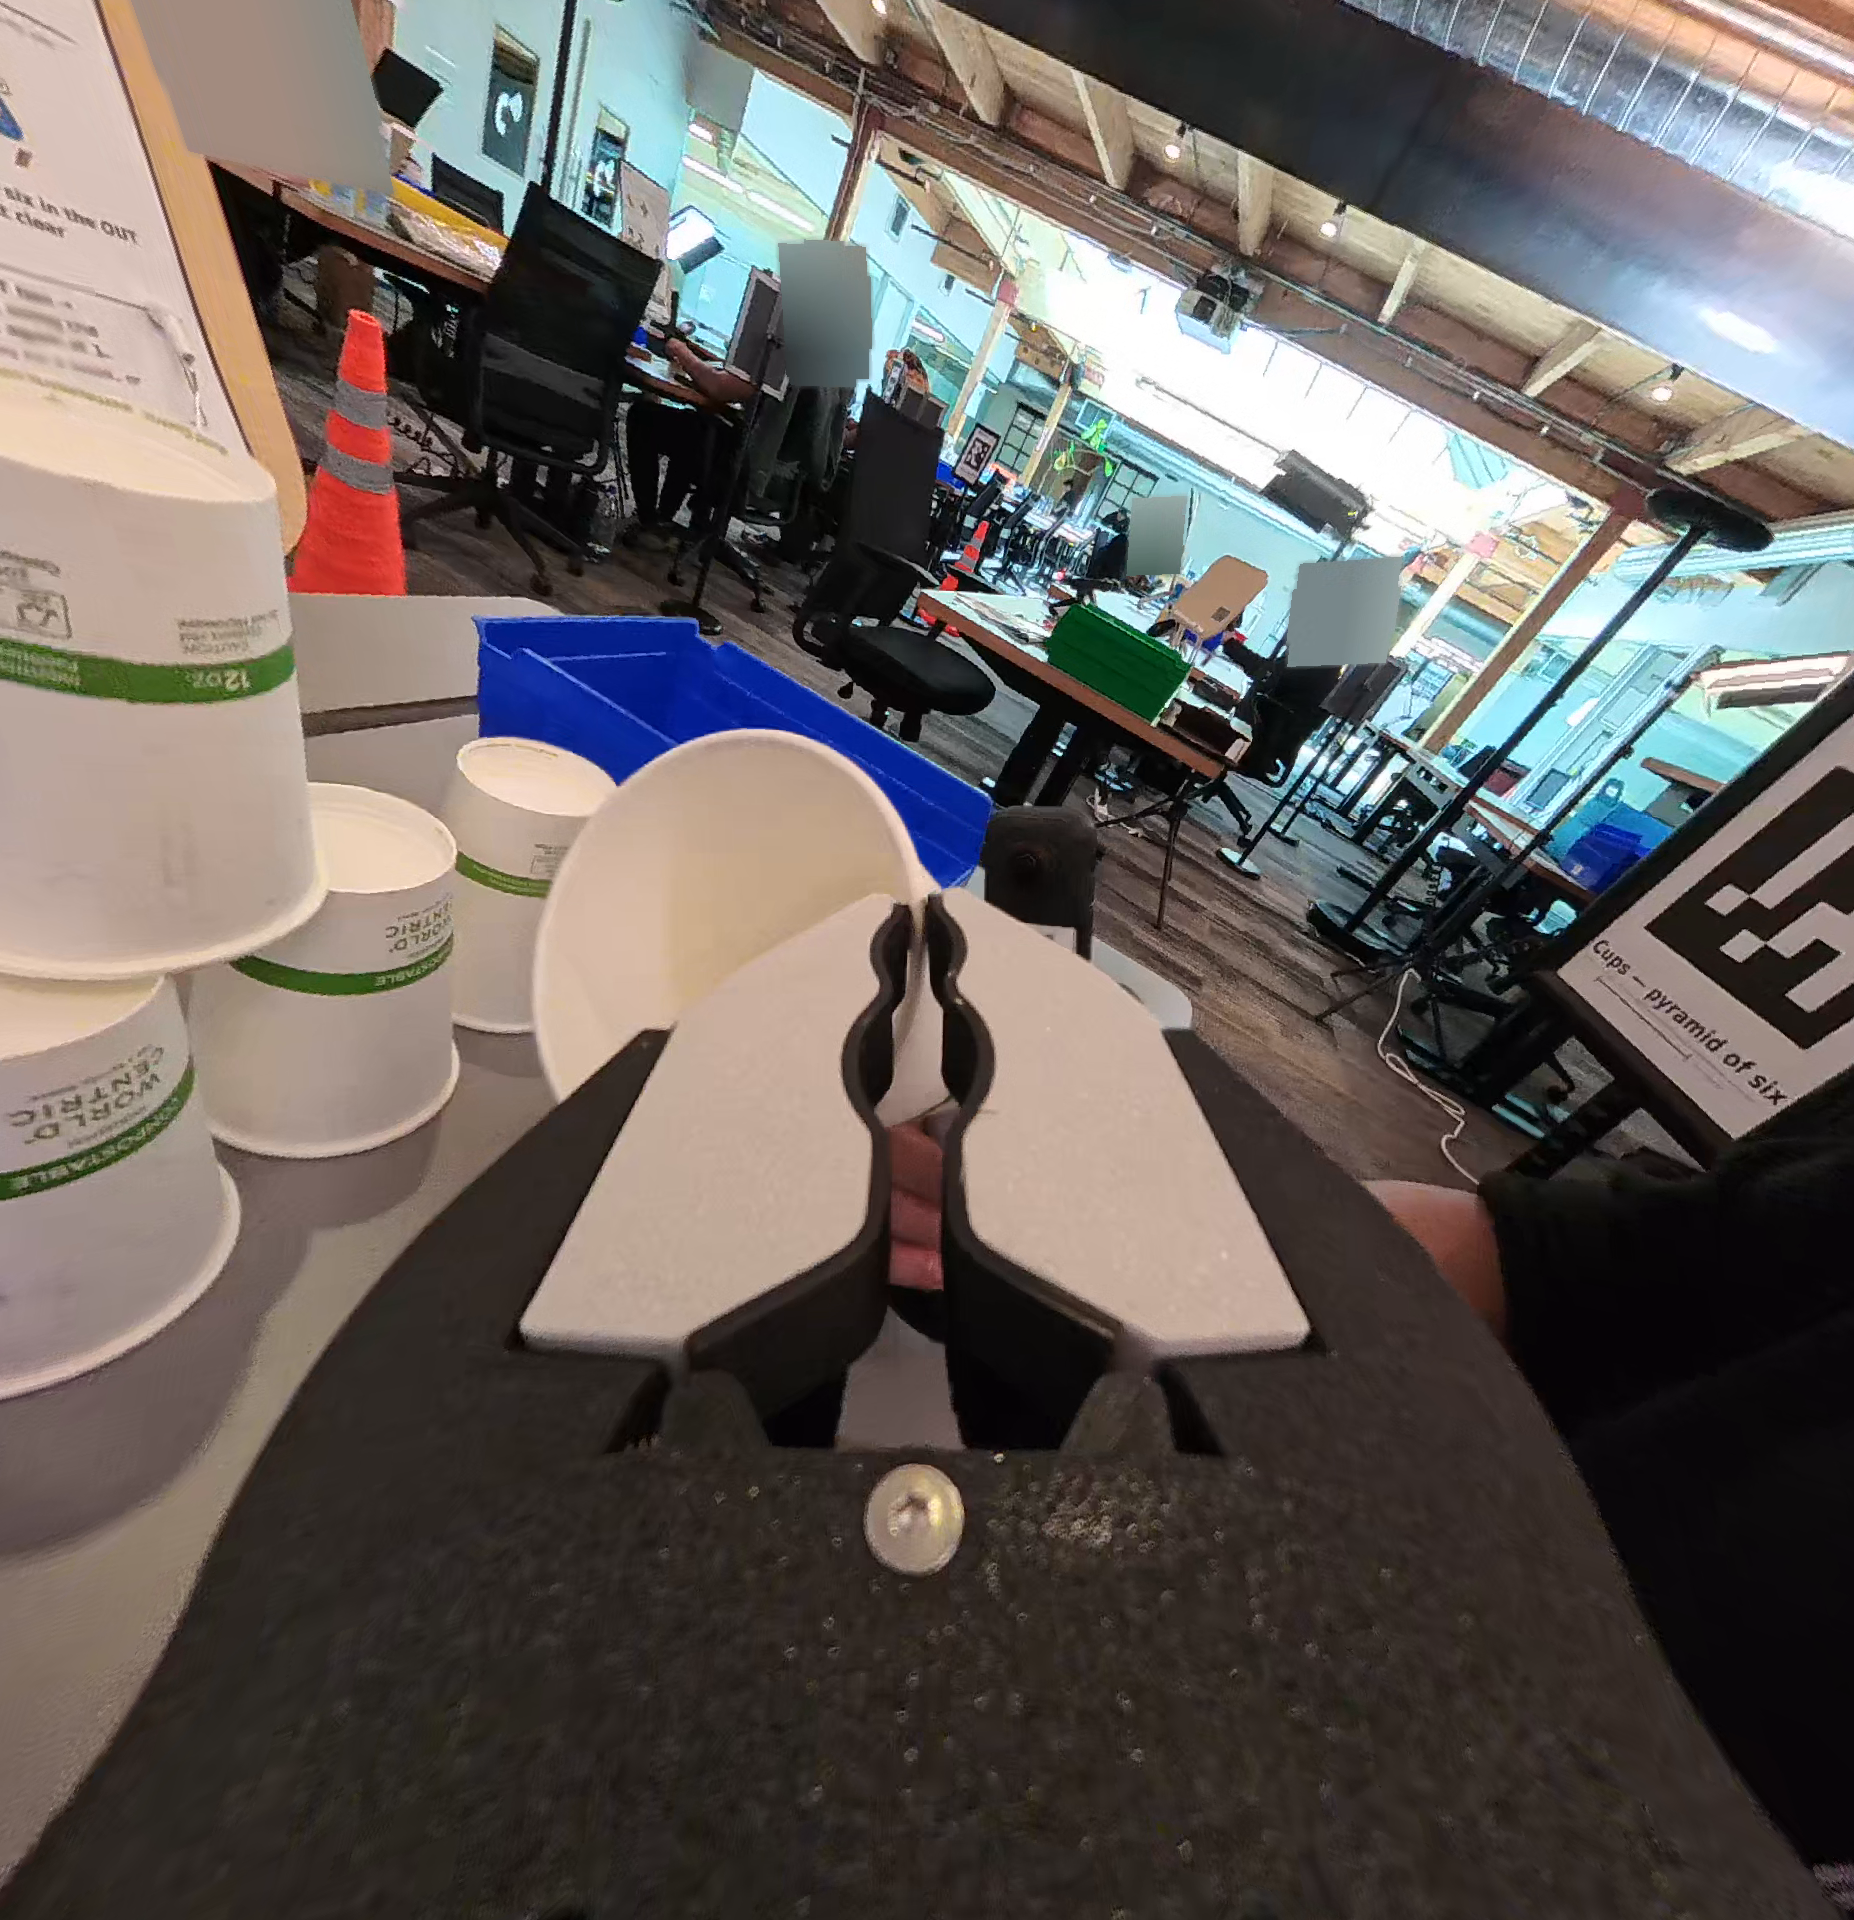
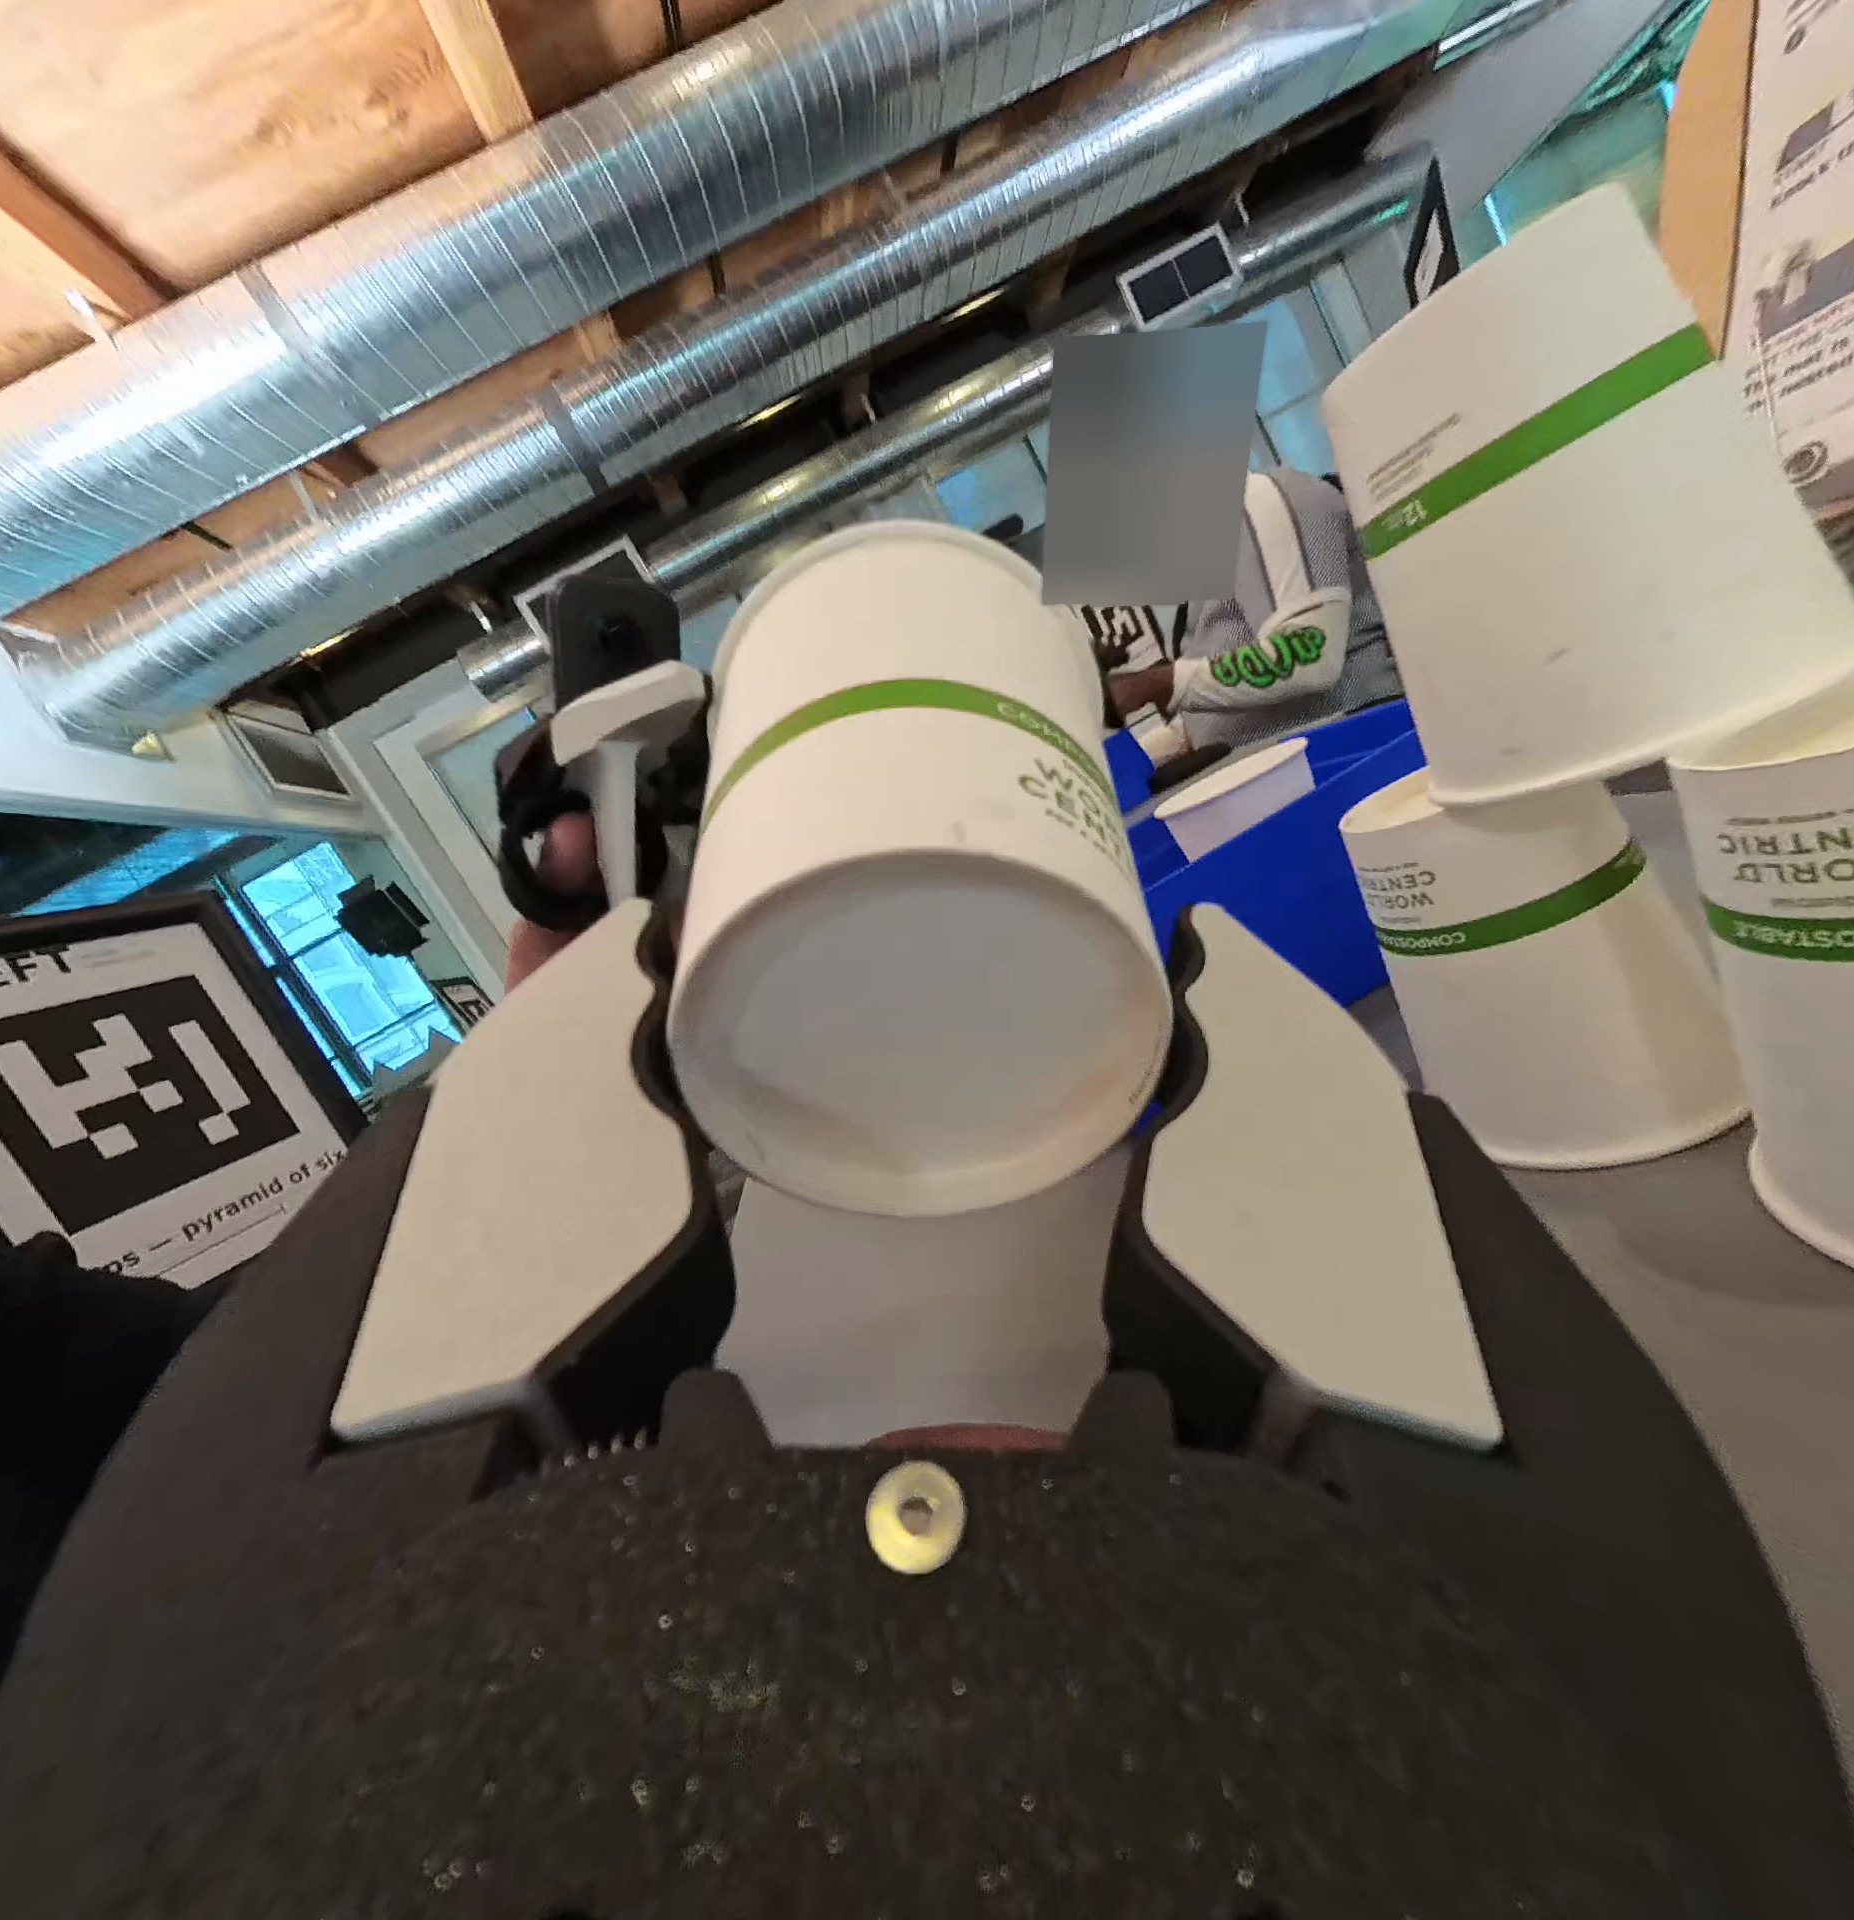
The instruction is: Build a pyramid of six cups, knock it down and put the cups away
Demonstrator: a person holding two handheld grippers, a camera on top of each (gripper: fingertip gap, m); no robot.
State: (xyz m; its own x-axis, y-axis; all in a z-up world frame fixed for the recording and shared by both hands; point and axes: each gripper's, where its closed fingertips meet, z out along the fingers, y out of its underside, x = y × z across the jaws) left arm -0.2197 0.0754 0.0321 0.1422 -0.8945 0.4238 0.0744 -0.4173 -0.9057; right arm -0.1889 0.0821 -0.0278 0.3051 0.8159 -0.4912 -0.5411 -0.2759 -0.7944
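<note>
Cups are the business: one cup (image 2: pixel 918 935) lies between the right gripper (image 2: pixel 918 1023)'s spread fingers, base toward the camera, long axis running forward; contact is unclear. At its far rim the left gripper (image 1: pixel 918 961) pinches the wall. Ahead and right, inverted stacked cups (image 2: pixel 1567 935) wait; beyond, a blue bin (image 1: pixel 694 707).

One cup (image 1: pixel 123 675) rests atop two (image 1: pixel 71 1174), bin (image 1: pixel 694 686) behind.

Cups (image 2: pixel 923 935) matt white paper; bin (image 1: pixel 694 696) glossy blue plastic (smooth).
</note>
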